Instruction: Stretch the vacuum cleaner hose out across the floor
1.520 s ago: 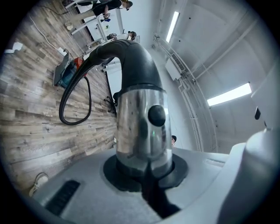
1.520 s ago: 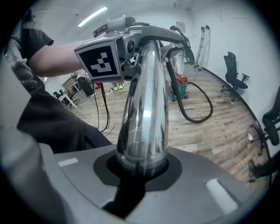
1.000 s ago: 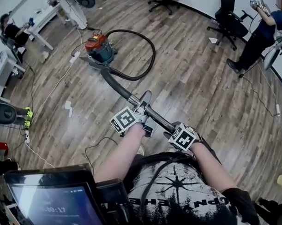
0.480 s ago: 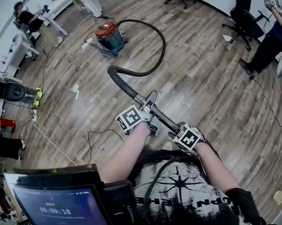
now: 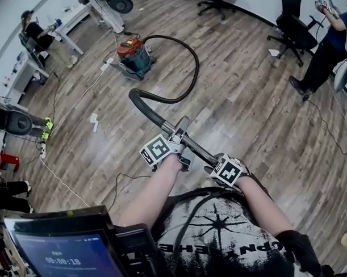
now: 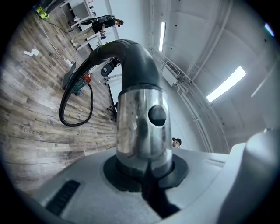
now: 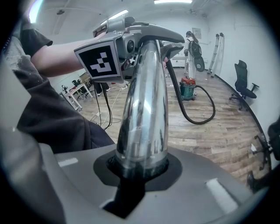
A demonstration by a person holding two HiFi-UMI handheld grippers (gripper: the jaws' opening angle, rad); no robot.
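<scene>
The vacuum cleaner (image 5: pixel 133 54), red on top and teal below, stands far off on the wood floor. Its black hose (image 5: pixel 188 61) makes one wide loop, bends back at the left and rises to a chrome wand (image 5: pixel 188 141). My left gripper (image 5: pixel 176 142) is shut on the wand's upper part, and my right gripper (image 5: pixel 213 162) is shut on it lower down, close to my body. In the left gripper view the chrome tube (image 6: pixel 140 127) sits clamped in my left gripper (image 6: pixel 144 173), with the hose loop (image 6: pixel 76 109) beyond. In the right gripper view my right gripper (image 7: pixel 140 168) clamps the tube (image 7: pixel 144 109).
Office chairs (image 5: pixel 291 23) and a standing person (image 5: pixel 326 44) are at the right. Another person sits at desks (image 5: pixel 39 34) at the upper left. Cables (image 5: pixel 124 179) and a power strip (image 5: pixel 45 128) lie on the floor at the left. A monitor (image 5: pixel 58 258) is at the bottom left.
The hose's bend has come away from the canister towards me, and the loop has opened out. Both grippers keep their hold on the wand.
</scene>
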